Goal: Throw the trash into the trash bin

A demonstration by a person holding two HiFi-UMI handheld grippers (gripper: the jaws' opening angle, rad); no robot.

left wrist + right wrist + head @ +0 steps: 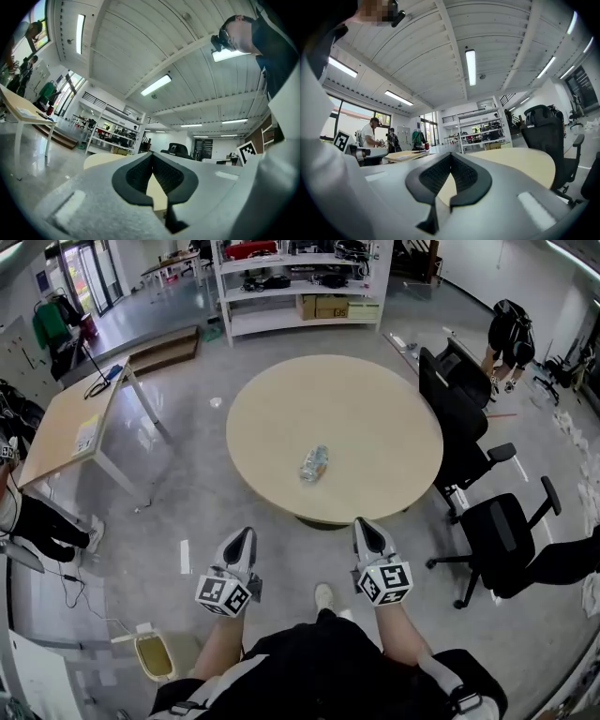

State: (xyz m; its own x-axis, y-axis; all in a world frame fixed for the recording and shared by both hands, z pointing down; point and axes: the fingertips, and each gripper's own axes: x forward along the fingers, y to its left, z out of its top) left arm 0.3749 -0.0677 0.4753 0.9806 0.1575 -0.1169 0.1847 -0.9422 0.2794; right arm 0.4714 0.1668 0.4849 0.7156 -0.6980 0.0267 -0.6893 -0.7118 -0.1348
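Note:
The trash is a crumpled clear plastic bottle (314,463) lying near the middle of the round beige table (375,418). Both grippers hover short of the table's near edge and point at it. My left gripper (246,533) is shut with nothing in it, and its tips meet in the left gripper view (152,157). My right gripper (362,524) is also shut and empty, seen over the tabletop (520,161) in the right gripper view (451,155). A small pale bin (155,656) stands on the floor at the lower left, behind my left arm. The bottle shows in neither gripper view.
Two black office chairs (497,531) (450,399) stand right of the round table. A rectangular wooden table (70,423) is at the left, with a seated person's leg (42,526) beside it. White shelves (300,287) line the far side. A person (509,334) bends at the far right.

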